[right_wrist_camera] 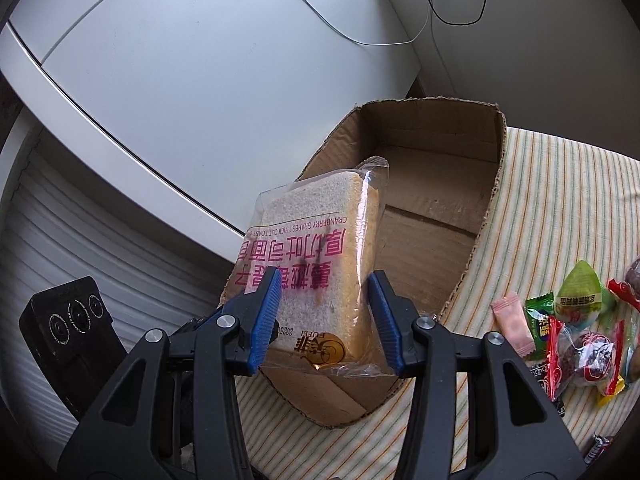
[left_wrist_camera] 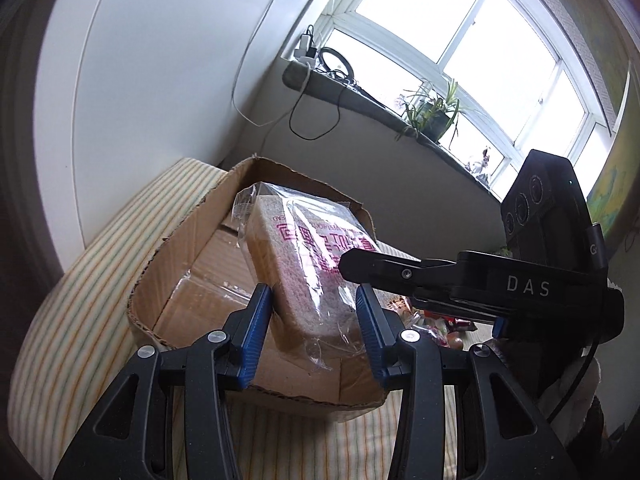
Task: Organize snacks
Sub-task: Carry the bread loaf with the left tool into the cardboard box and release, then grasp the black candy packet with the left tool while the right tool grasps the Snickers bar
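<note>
A clear-wrapped thick toast slice [left_wrist_camera: 304,256] with pink print hangs over an open cardboard box [left_wrist_camera: 176,264]. It also shows in the right wrist view [right_wrist_camera: 320,260], above the box [right_wrist_camera: 440,184]. My left gripper [left_wrist_camera: 314,312] has its blue pads on both sides of the toast's lower end. My right gripper [right_wrist_camera: 326,304] has its pads against the toast's two sides too; its black body [left_wrist_camera: 460,284] reaches in from the right in the left wrist view. The box floor looks bare.
The box sits on a striped cloth [right_wrist_camera: 560,208]. Several loose wrapped snacks [right_wrist_camera: 576,332] lie on the cloth to the right. A white cabinet [right_wrist_camera: 200,80] stands behind. A windowsill with plants [left_wrist_camera: 432,112] and cables is farther back.
</note>
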Available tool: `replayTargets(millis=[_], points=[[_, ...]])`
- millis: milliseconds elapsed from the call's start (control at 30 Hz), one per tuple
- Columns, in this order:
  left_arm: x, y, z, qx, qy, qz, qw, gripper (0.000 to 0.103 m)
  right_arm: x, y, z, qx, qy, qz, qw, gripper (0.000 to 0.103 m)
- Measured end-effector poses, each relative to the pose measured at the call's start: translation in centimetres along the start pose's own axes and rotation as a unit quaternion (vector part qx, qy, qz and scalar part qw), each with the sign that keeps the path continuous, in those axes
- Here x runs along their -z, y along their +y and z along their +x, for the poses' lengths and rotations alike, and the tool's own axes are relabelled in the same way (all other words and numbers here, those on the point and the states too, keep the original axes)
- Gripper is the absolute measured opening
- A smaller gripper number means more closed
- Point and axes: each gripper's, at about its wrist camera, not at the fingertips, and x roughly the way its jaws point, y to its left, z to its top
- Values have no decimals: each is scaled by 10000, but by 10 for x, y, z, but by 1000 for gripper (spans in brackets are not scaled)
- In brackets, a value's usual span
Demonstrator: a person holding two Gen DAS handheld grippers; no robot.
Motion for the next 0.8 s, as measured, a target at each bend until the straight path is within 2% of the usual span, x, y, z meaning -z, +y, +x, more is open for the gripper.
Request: replayTargets(millis=[100, 200, 533, 800], points=[[1, 6, -1, -137, -17, -58, 9999, 41, 4, 0, 1, 182, -35, -50, 9998, 48], [3, 15, -5, -313, -31, -182, 9993, 41, 2, -6, -2, 192, -53, 9, 9998, 48], [-1, 2, -11, -286, -157, 16, 9995, 41, 4, -12, -32, 321, -193, -75, 9993, 48], [-3, -23, -10, -85, -167, 321, 9993, 41, 26, -37, -79, 791, -418, -143, 9959, 49]])
